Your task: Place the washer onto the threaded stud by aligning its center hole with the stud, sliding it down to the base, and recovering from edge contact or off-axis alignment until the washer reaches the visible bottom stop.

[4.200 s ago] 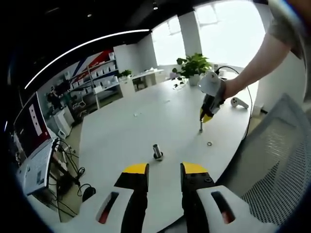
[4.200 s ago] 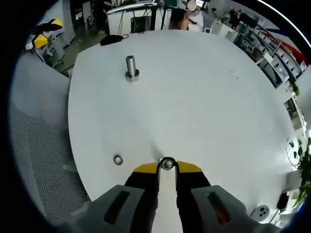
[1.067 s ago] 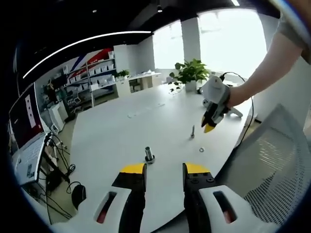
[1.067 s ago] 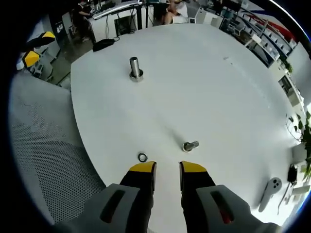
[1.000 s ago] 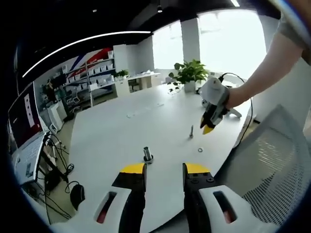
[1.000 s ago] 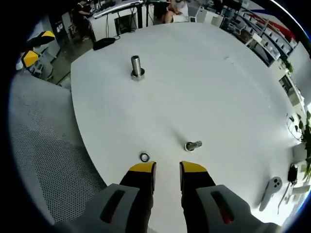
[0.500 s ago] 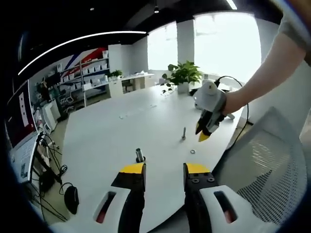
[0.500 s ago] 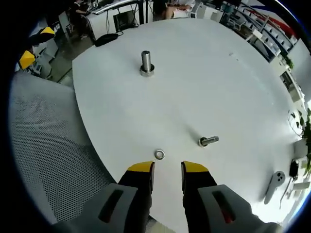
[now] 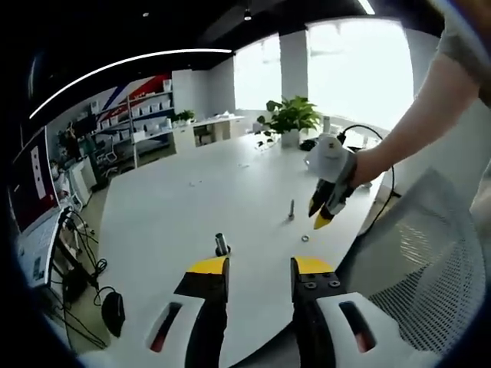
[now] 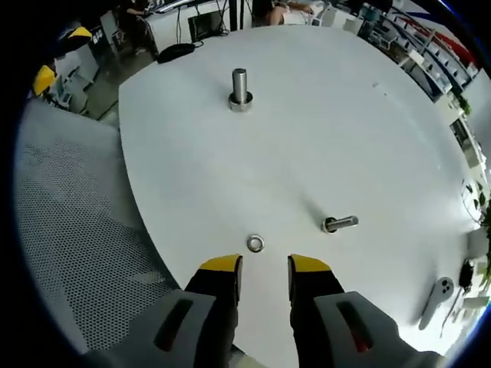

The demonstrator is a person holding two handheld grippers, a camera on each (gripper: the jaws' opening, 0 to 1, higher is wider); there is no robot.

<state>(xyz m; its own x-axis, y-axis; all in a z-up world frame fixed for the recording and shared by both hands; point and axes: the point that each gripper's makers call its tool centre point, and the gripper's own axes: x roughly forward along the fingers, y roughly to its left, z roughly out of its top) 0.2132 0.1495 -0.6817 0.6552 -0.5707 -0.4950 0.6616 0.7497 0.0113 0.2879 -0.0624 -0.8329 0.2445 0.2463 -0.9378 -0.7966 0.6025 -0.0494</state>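
A small steel washer [image 10: 255,244] lies flat on the white table [image 10: 307,138], just ahead of my right gripper [image 10: 265,267], whose yellow-tipped jaws stand open and hold nothing. The stud [image 10: 240,88] stands upright on its round base far across the table. In the left gripper view the stud [image 9: 222,245] rises just beyond my open left gripper [image 9: 259,268]. Farther right a person's hand holds the right gripper [image 9: 317,216] above the washer [image 9: 305,238].
A loose bolt [image 10: 340,223] stands right of the washer, also visible as the bolt [image 9: 291,209] in the left gripper view. A mesh chair [image 10: 69,230] hugs the table's near edge. A white controller [image 10: 437,290] and a potted plant [image 9: 290,119] sit at the table's edges.
The right gripper was shut on the bolt 4.2 s ago; it has let go, the bolt stands on the table, and the open jaws have shifted over to the washer.
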